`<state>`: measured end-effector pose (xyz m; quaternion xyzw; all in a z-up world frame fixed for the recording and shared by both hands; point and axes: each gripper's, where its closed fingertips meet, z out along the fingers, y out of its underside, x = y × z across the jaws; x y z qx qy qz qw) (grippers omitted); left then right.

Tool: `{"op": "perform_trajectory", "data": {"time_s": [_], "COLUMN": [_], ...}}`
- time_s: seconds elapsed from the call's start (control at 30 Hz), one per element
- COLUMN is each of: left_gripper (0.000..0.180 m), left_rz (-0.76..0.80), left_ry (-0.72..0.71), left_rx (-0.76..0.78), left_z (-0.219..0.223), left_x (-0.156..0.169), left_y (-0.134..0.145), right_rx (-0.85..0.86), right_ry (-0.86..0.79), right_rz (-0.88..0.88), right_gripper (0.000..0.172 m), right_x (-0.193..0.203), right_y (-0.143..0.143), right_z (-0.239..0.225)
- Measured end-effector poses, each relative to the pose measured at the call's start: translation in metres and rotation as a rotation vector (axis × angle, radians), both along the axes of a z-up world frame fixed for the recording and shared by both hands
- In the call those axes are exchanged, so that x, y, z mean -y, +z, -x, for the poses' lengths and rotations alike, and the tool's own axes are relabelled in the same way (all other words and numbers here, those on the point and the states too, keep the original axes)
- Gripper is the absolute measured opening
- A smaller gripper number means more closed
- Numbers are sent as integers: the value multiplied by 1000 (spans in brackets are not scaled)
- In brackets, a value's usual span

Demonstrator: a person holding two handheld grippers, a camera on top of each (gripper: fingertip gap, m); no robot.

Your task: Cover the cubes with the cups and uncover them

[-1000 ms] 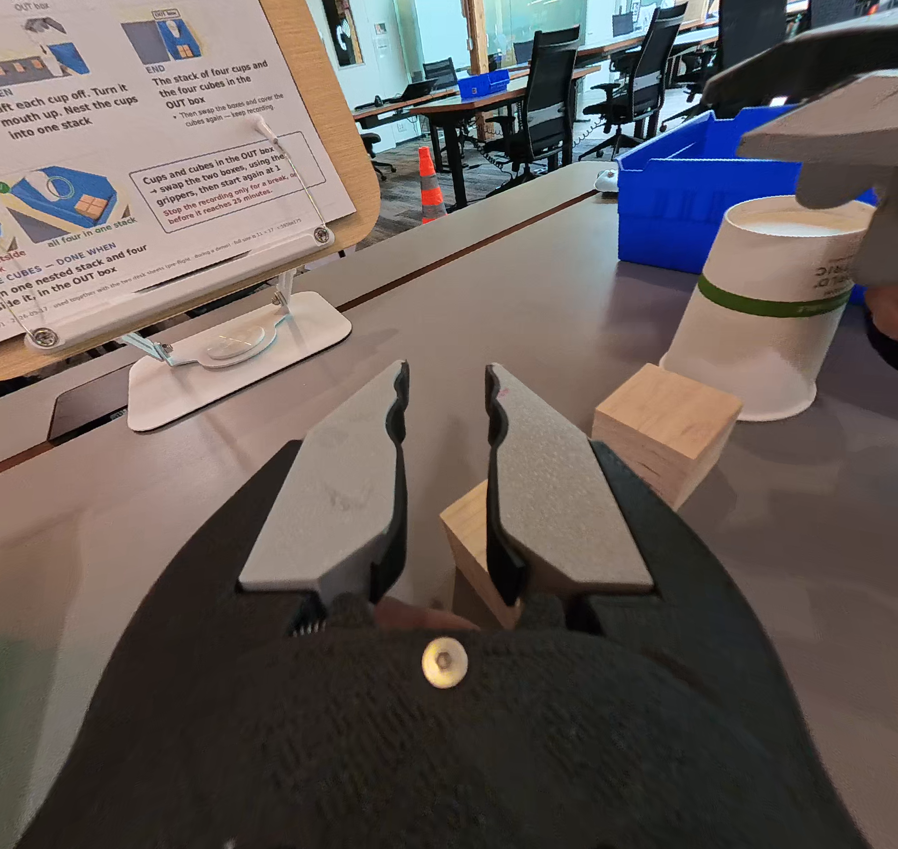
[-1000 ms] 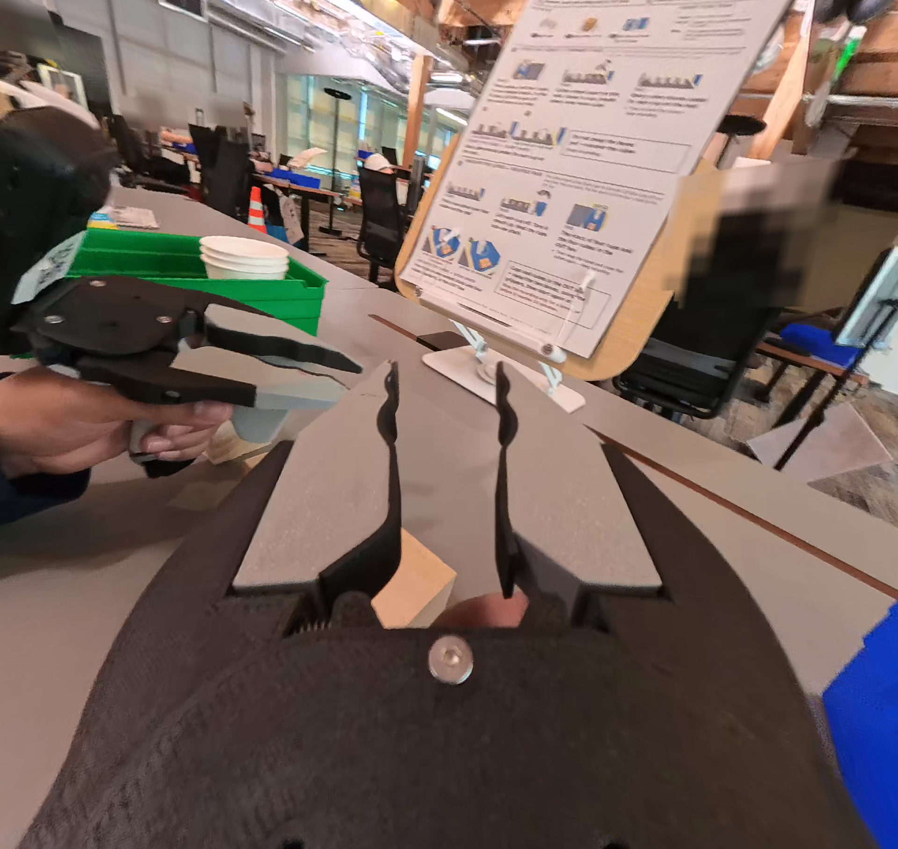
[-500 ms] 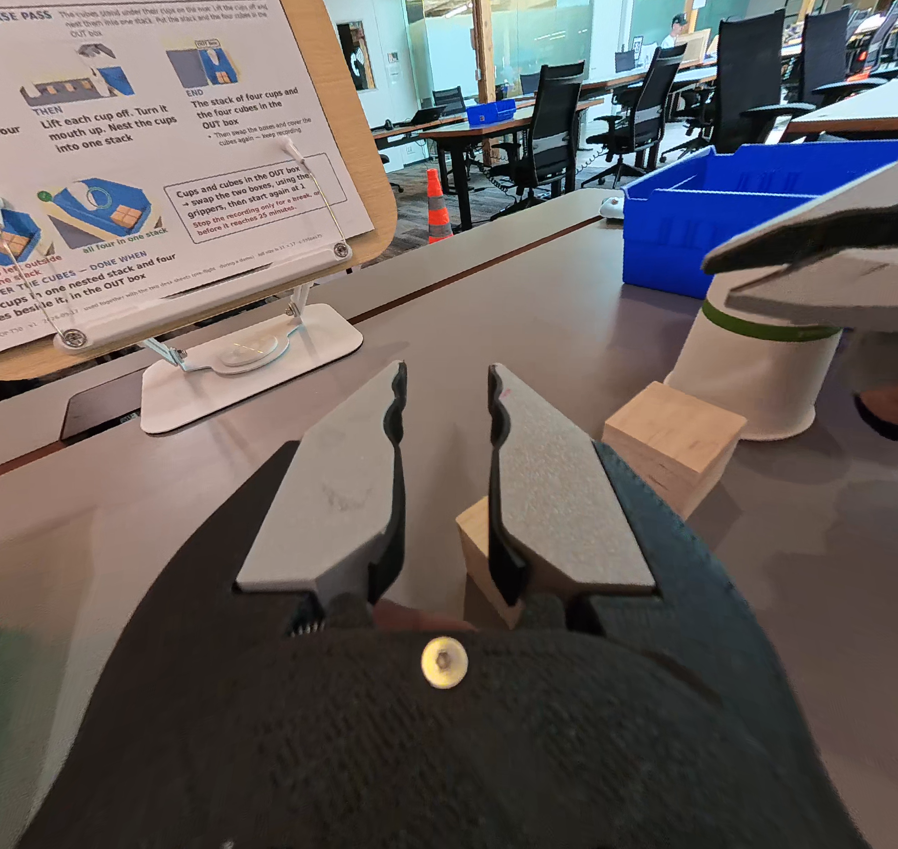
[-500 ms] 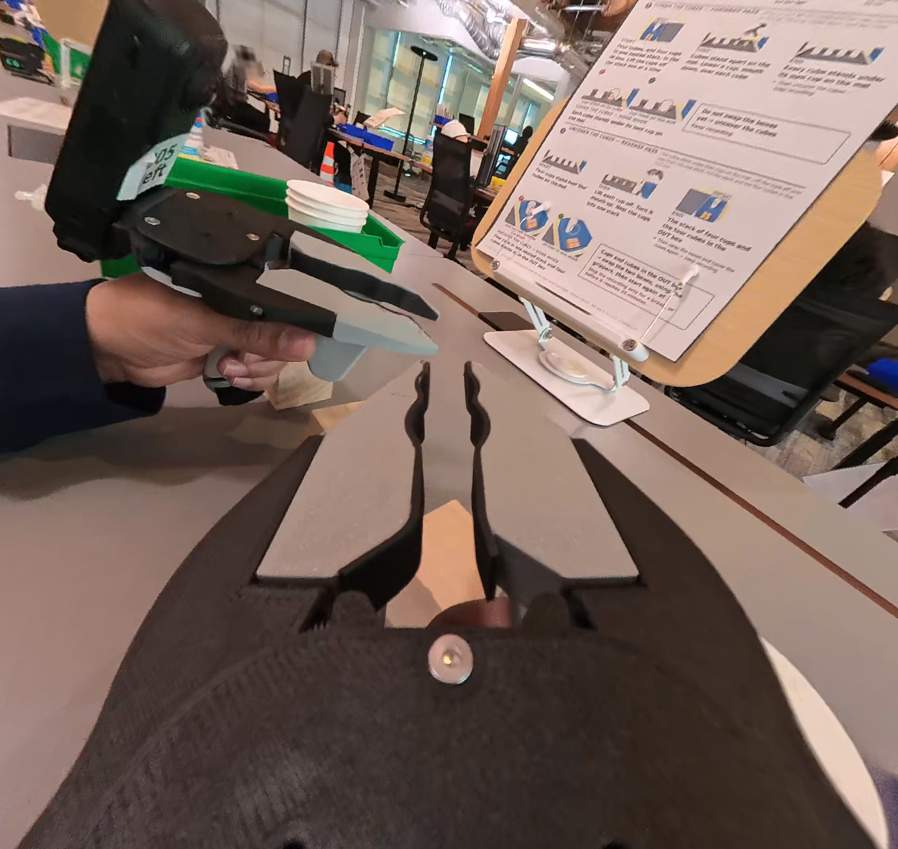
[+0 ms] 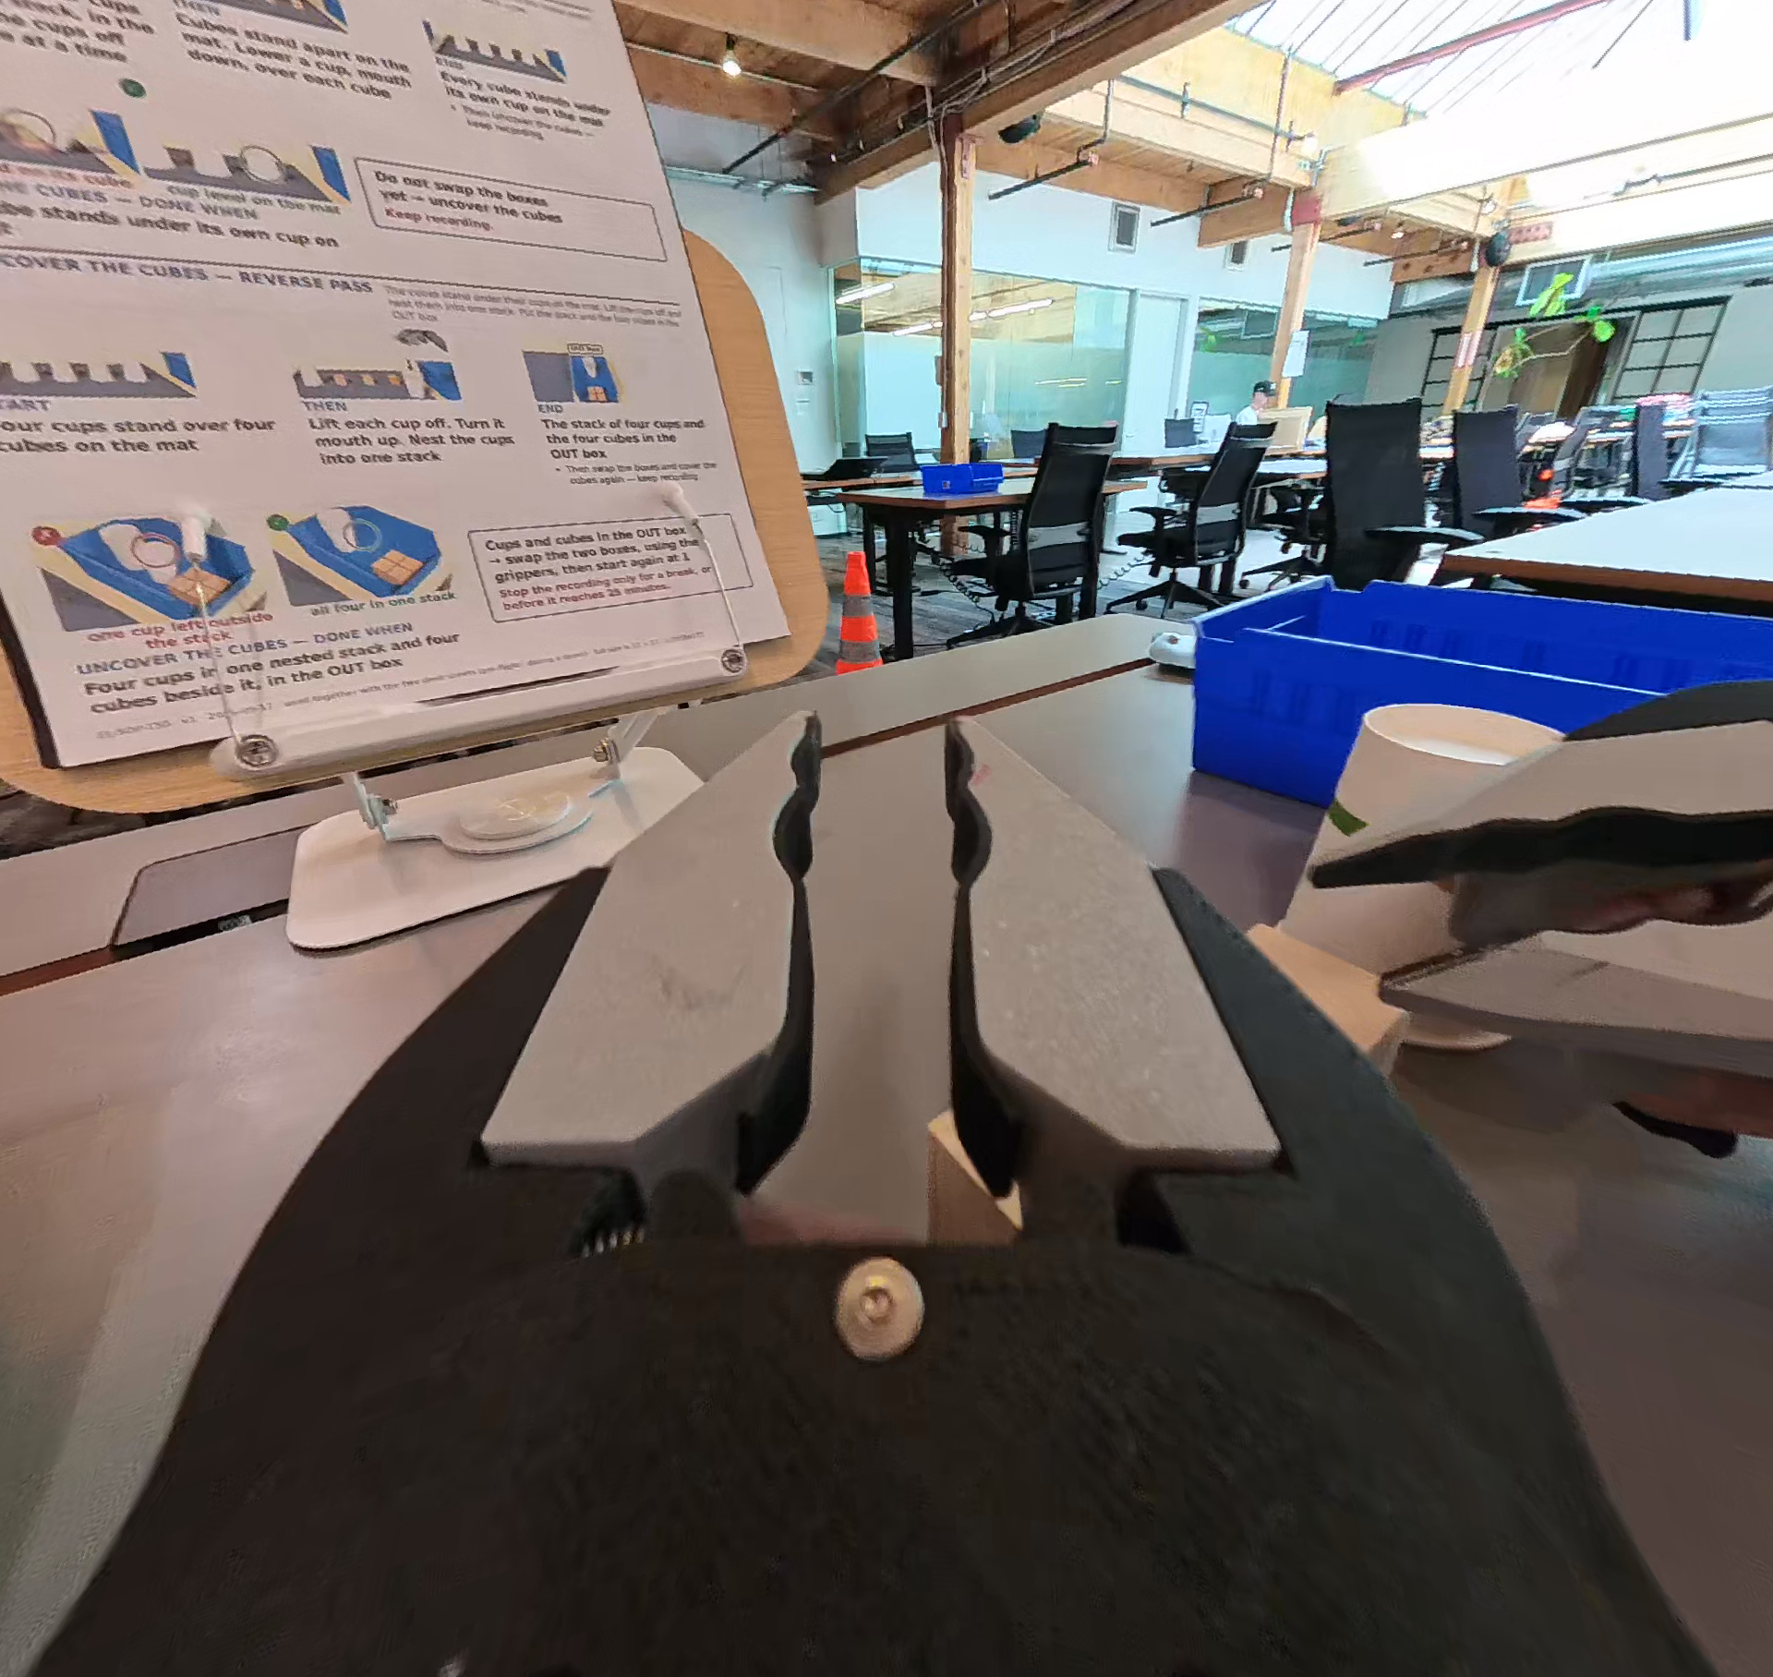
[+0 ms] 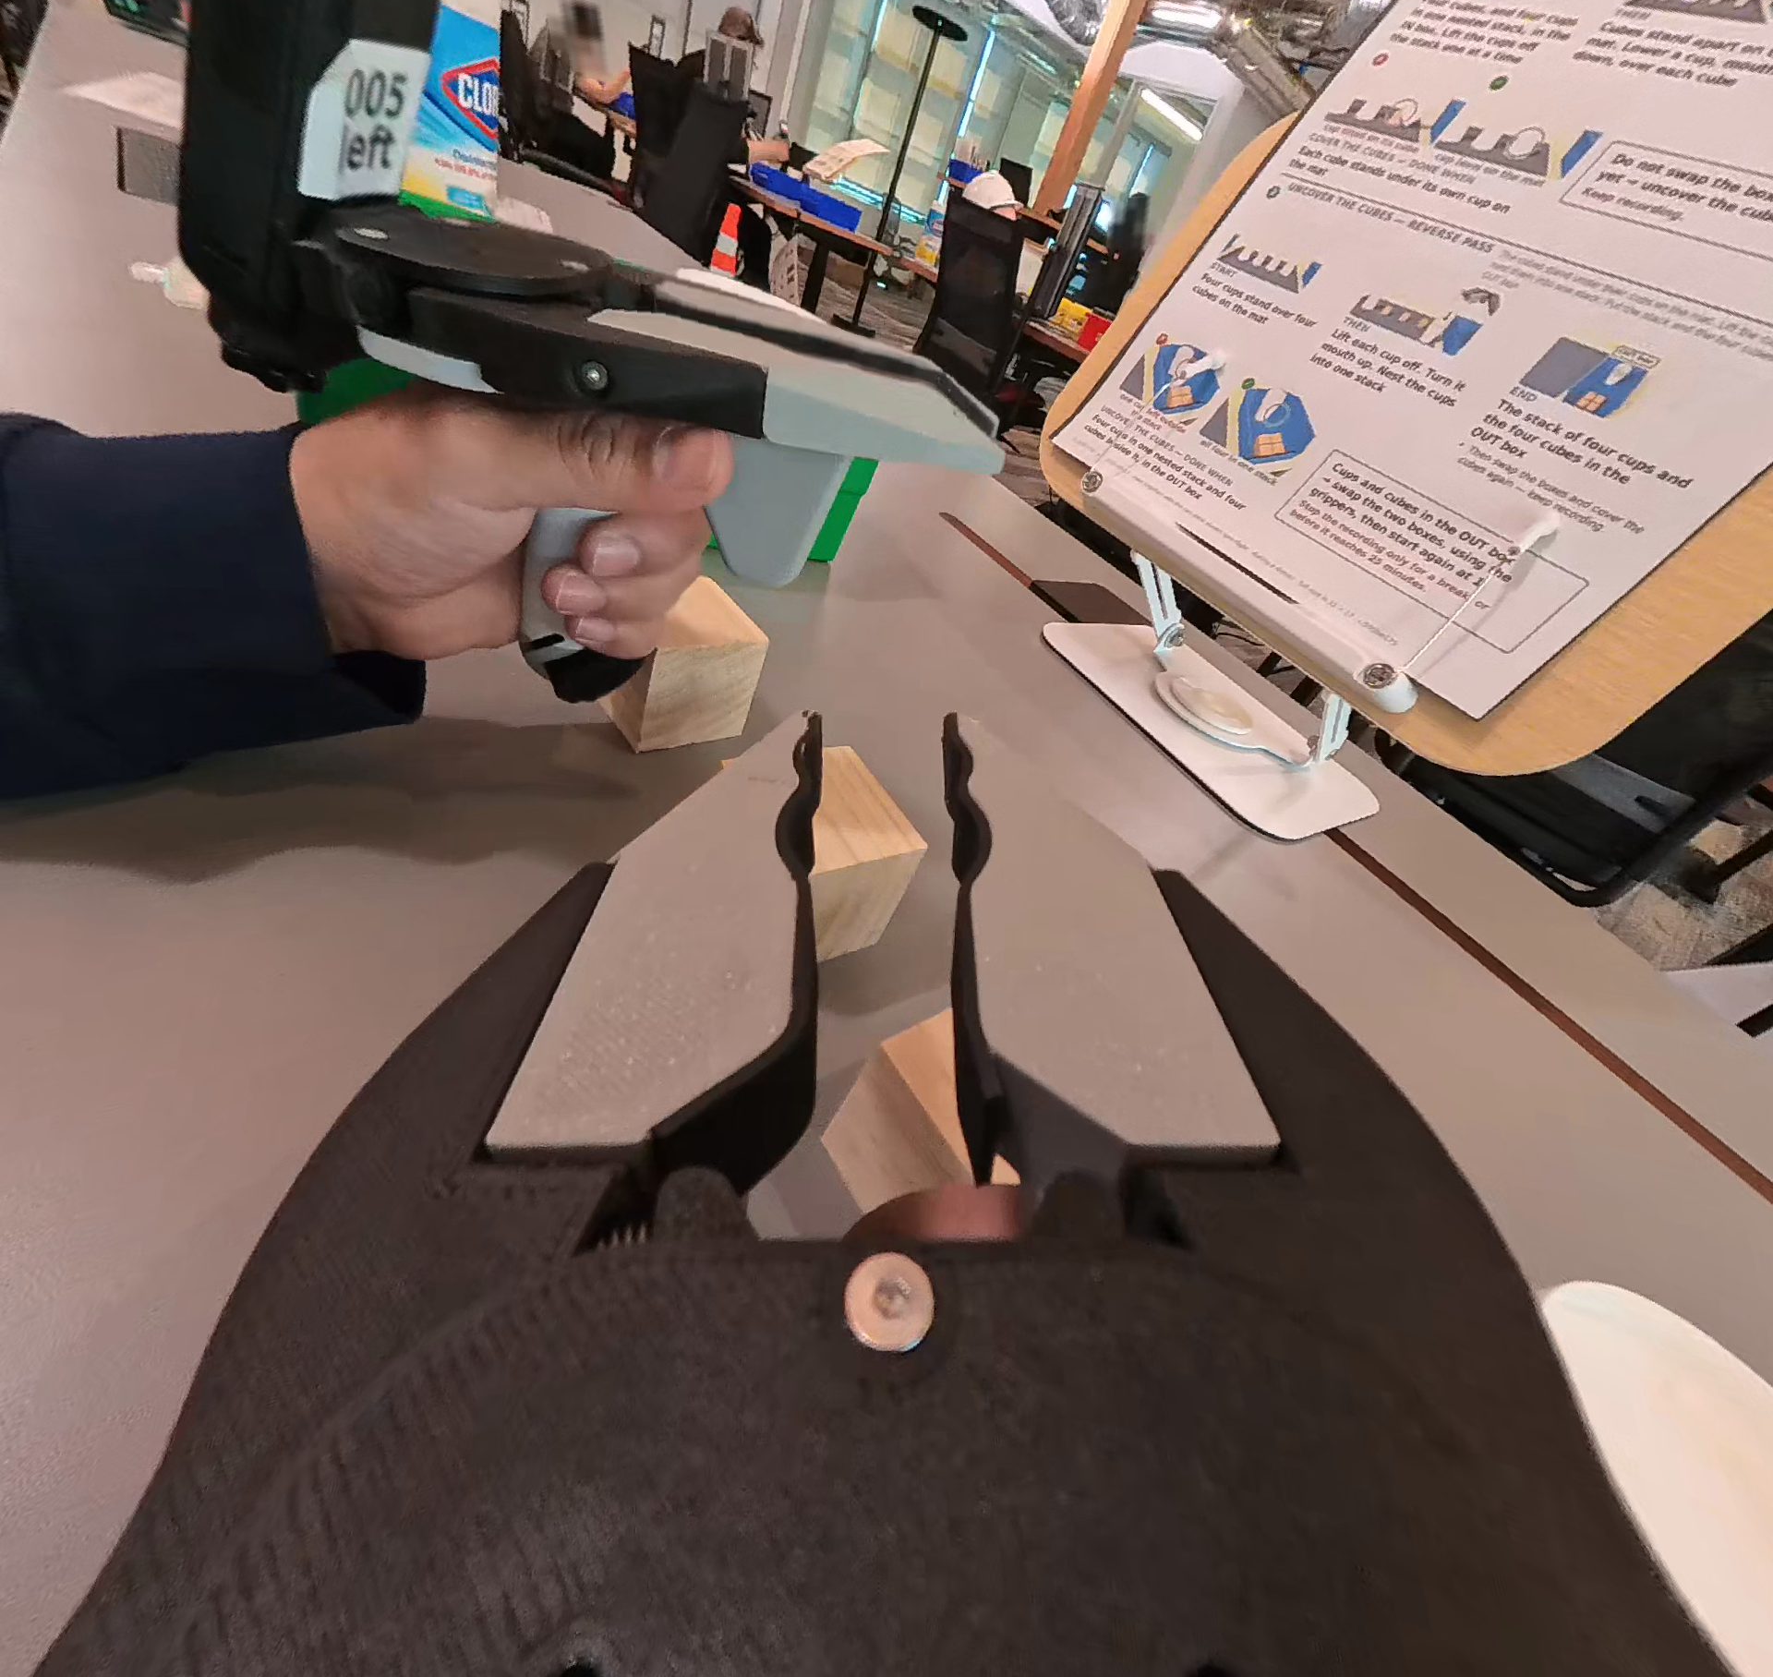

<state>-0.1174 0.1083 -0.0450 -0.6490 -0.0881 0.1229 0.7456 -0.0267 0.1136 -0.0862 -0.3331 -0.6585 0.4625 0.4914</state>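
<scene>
My left gripper [image 5: 883, 748] is open and empty, held above the grey table [image 5: 288, 1103]. A wooden cube [image 5: 964, 1180] lies on the table below its fingers, and nothing is between its pads. A second cube [image 5: 1334, 998] sits to the right, next to an upside-down white cup [image 5: 1420, 815] with a green band. My right gripper [image 6: 883, 748] is open and empty above two cubes [image 6: 863, 844] [image 6: 902, 1113]. A third cube [image 6: 700, 671] sits under the hand holding the left gripper [image 6: 959, 432]. The right gripper [image 5: 1362, 921] also shows at the right edge of the left wrist view.
A blue bin [image 5: 1477, 681] stands behind the cup. A green bin [image 6: 825, 508] sits behind the left gripper. An instruction board on a white stand [image 5: 460, 844] is at the table's back. A white cup rim [image 6: 1679, 1439] shows at the lower right.
Both grippers rose and tilted up from the cubes. The right jaws narrowed with nothing between them, then widened again. The left jaws stayed apart and empty.
</scene>
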Motion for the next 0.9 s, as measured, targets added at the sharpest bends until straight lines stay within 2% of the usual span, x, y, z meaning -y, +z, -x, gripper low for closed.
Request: {"op": "perform_trajectory", "data": {"time_s": [0.13, 0.47, 0.67, 0.73, 0.9], "left_gripper": [33, 35, 28, 26, 27], "left_rz": [8, -43, 0, 33, 29], "left_ry": [-8, -47, -49, -73, -155], "left_rx": [43, 100, 70, 49, 9], "left_z": [2, 4, 1, -4, -23], "left_x": [-4, 0, -3, -6, -11], "left_y": [-6, -2, -7, -11, -10], "right_rx": [9, 45, 43, 50, 47], "right_ry": [16, 35, 24, 21, 19], "right_rz": [26, 62, 42, 39, 30], "right_gripper": [22, 23, 21, 14, 13], "right_x": [3, 4, 4, 4, 5], "right_y": [0, -6, -8, -10, -10], "right_z": [-1, 1, 2, 3, 3]}}
